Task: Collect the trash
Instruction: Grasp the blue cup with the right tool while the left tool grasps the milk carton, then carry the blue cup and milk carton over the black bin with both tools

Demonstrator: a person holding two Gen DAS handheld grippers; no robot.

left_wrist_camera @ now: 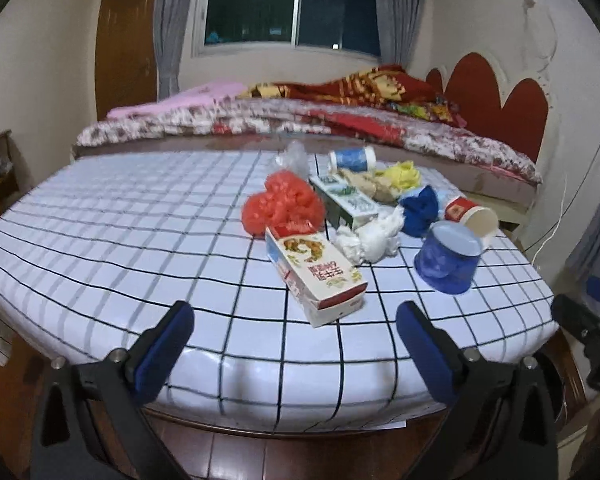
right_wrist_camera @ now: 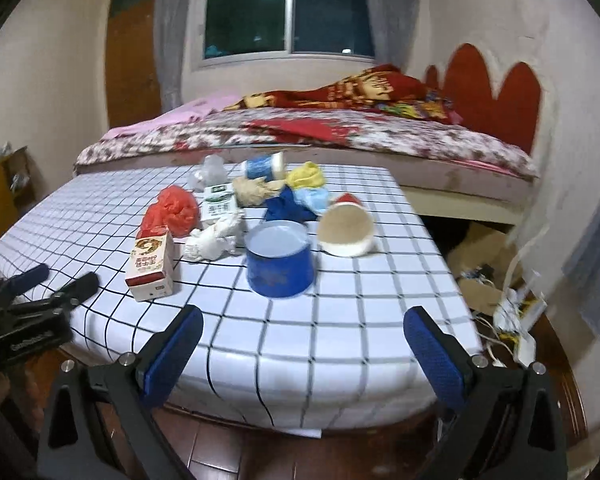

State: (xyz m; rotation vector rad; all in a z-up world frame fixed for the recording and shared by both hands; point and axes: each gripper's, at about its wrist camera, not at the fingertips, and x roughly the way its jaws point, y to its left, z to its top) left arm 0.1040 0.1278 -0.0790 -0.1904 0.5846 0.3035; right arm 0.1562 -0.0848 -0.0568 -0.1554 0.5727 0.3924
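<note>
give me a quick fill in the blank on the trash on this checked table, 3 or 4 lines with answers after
1. The crumpled plastic bag behind the milk carton is ____ in colour.
2. The paper cup with the red band lies on its ____.
3. Both the left gripper and the right gripper are ____, holding nothing.
4. The tub nearest the right gripper is ____ in colour.

Missing words: red; side; open; blue
</note>
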